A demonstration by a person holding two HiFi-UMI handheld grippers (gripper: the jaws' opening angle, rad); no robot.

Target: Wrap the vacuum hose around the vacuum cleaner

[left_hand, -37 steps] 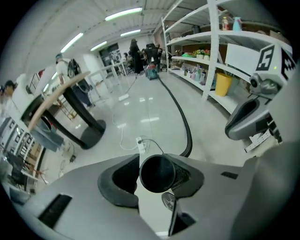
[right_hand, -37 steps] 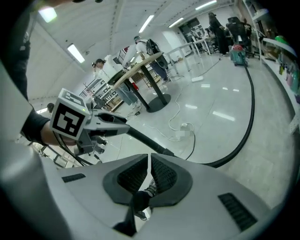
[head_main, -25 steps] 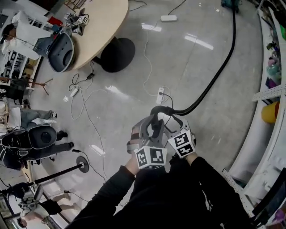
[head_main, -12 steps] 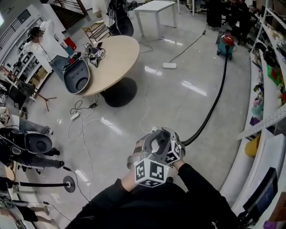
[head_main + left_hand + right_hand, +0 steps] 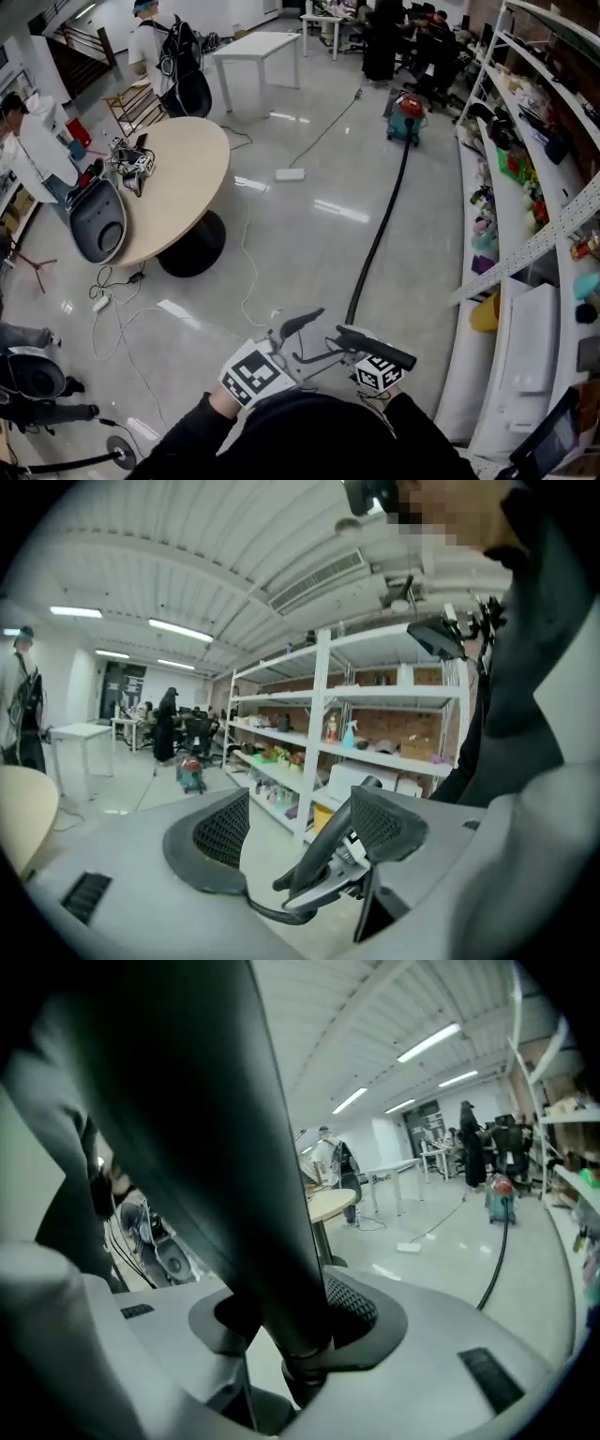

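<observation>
Now right gripper (image 5: 298, 1330) fingers clenched on vacuum hose (image 5: 380, 234) end; left gripper (image 5: 300, 841) fingers just opened, released; vacuum cleaner (image 5: 406, 117) well apart.

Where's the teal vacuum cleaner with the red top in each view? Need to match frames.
Head view: teal vacuum cleaner with red top, upper centre-right, at the far end of the black hose.
Left gripper view: small, left of centre.
Right gripper view: far right, with the hose trailing from it.
Shared landmark: white shelving rack, just right of the vacuum in all three.
</observation>
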